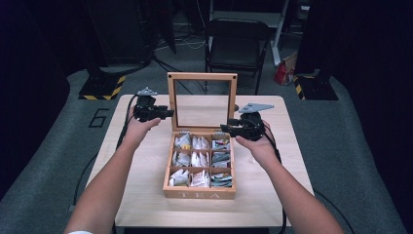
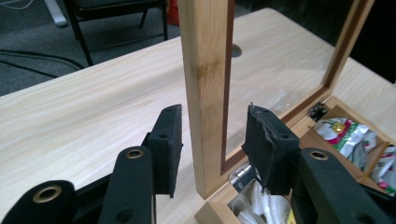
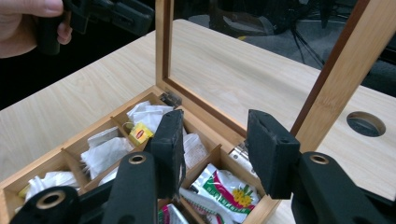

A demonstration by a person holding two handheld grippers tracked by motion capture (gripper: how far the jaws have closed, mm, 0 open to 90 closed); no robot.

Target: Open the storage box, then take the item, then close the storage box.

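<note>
Dark grey carpet and a black folding chair (image 1: 237, 44) lie behind a pale wooden table (image 1: 146, 161), on which a wooden tea box (image 1: 200, 161) stands open near the middle. Its nine compartments hold packets and bags of tea. The glass-paned lid (image 1: 202, 100) stands upright on its rear hinges, its plane facing the person, and the long side rails run vertically.

Left gripper (image 1: 163, 113): held at the lid's left rail, at about mid-height in the high view. In the left gripper view the jaws are spread, one to either side of that rail (image 2: 205, 93), with a clear gap on both sides. The pads do not touch the wood. The rail runs straight up between them, so its long axis crosses the closing direction squarely.

Right gripper (image 1: 228, 127): held just above the rear right corner of the box, near the foot of the lid's right rail. Its jaws are also spread and hold nothing. In the right gripper view the right rail (image 3: 336, 79) rises beyond the far pad, outside the gap, and a green-printed tea packet (image 3: 224, 191) lies below the jaws.

Judgement: the lid appears to be the item in hand. The left gripper is nearer a hold; it would only need to close on the rail. The right gripper would first have to shift sideways toward its rail.
</note>
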